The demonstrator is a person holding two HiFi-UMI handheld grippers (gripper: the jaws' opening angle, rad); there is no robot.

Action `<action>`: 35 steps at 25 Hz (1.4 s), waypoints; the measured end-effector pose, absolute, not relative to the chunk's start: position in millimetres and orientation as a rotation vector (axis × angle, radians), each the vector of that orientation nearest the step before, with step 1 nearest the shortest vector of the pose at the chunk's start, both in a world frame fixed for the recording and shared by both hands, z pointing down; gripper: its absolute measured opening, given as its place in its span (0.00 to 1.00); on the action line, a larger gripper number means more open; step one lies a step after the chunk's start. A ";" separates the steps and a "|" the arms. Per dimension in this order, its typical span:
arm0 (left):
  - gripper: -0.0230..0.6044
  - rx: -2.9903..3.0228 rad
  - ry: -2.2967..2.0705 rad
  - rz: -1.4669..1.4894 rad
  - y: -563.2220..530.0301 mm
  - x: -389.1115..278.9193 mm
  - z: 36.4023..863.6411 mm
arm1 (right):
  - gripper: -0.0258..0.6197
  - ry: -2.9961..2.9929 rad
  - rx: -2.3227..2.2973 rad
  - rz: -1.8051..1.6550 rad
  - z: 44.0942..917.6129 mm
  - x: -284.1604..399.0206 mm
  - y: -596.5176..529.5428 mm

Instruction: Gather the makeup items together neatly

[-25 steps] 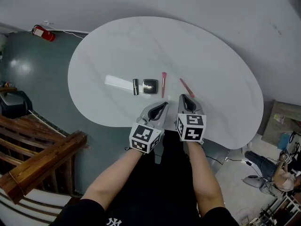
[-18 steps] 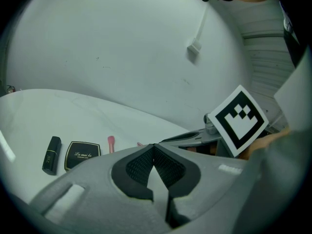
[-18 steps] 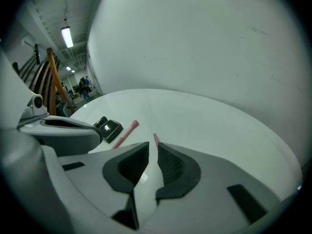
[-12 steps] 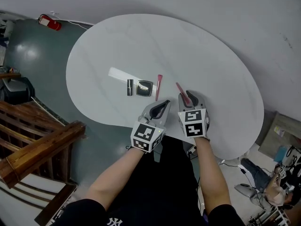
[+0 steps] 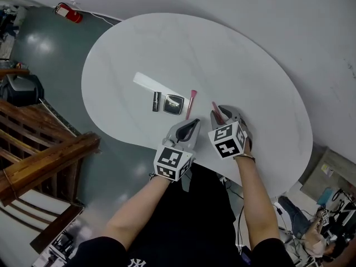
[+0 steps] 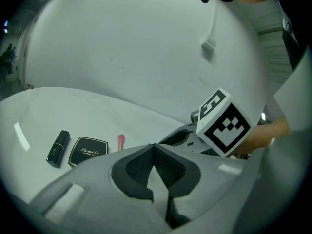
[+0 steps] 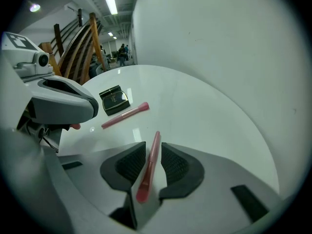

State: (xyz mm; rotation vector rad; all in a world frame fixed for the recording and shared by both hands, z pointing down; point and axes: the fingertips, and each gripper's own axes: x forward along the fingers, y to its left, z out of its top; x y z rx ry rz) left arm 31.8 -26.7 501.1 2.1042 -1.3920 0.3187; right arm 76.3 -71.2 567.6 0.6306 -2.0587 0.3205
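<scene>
On the white oval table a black lipstick, a black compact and a pink brush lie side by side. A second pink brush lies apart to their right. My right gripper points down over it, and its jaws have just been opening. In the right gripper view that brush lies between the pads with a gap on each side. My left gripper hovers beside it at the table's near edge, shut on nothing, with the lipstick and compact ahead to its left.
A pale strip shows on the table beyond the lipstick. The table's near edge runs just under both grippers. A wooden stair rail stands on the left and a red fire extinguisher at the far left floor.
My right gripper has come forward and down over the lone pink brush and rolled; the brush now sits between its jaws. The left gripper has shifted slightly.
</scene>
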 end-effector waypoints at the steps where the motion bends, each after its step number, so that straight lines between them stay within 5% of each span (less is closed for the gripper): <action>1: 0.05 2.098 -1.400 0.317 -26.4 30.3 501.0 | 0.21 -2.056 0.605 0.312 568.7 74.1 -70.9; 26: 0.05 2.100 -1.423 0.300 0.8 15.4 494.6 | 0.22 -1.959 0.289 -0.111 569.6 63.1 7.0; 35: 0.05 2.200 -1.304 0.313 4.7 27.2 488.0 | 0.23 -2.046 0.939 0.557 546.6 81.8 2.2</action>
